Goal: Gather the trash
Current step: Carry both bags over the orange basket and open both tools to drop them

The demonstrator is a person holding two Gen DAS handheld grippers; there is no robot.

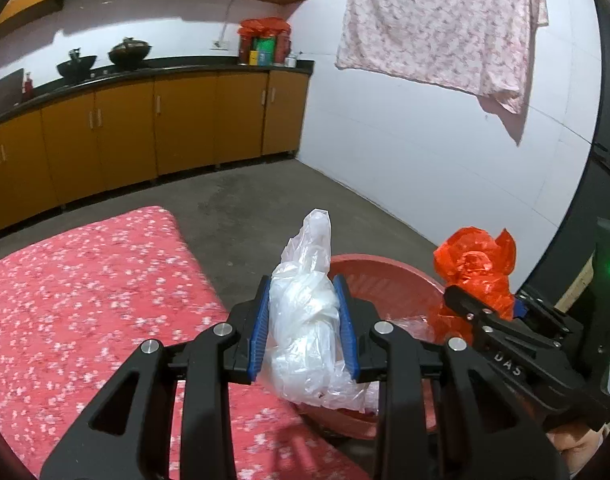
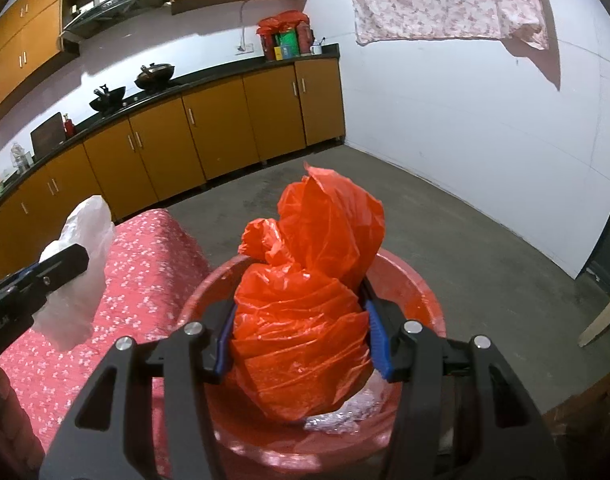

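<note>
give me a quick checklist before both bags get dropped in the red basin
1. Left gripper clamped on the crumpled clear plastic bag: ok.
2. Right gripper clamped on the crumpled orange plastic bag: ok.
3. Orange bag above the round red plastic basin: ok.
4. Clear bag fully over the basin: cannot tell; it sits near the rim, beside the pink floral cloth.
5. Room left in the basin: ok, only some clear plastic shows inside.
6. The two grippers apart from each other: ok.

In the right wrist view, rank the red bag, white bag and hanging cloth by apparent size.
1. red bag, though it's closest to the camera
2. hanging cloth, far off
3. white bag, partly hidden by the left claw
</note>
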